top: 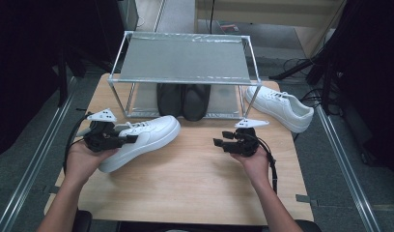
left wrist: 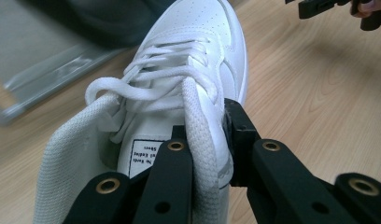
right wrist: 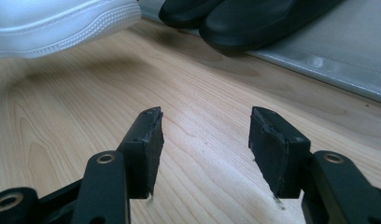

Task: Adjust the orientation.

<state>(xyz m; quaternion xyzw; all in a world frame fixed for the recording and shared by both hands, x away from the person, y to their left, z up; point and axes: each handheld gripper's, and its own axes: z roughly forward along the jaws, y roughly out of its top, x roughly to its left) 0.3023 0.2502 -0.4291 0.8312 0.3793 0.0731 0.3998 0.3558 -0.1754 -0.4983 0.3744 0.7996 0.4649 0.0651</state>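
A white sneaker (top: 147, 135) lies on the wooden table (top: 195, 188) in front of a metal shoe rack (top: 183, 60). My left gripper (top: 130, 139) is shut on the collar wall of this sneaker (left wrist: 198, 116), one jaw inside the shoe and one outside. Its toe points toward the rack. My right gripper (top: 223, 138) hovers open over bare wood at the table's middle right, nothing between its fingertips (right wrist: 149, 135). A second white sneaker (top: 280, 107) sits at the rack's right end. A pair of black shoes (top: 183, 99) stands on the rack's lower shelf.
The rack's upper shelf (top: 183, 58) is a bare grey sheet. Bare wood stretches between the two hands and toward the front edge. Floor rails (top: 35, 164) run along both sides of the table, and dark equipment stands at the far right.
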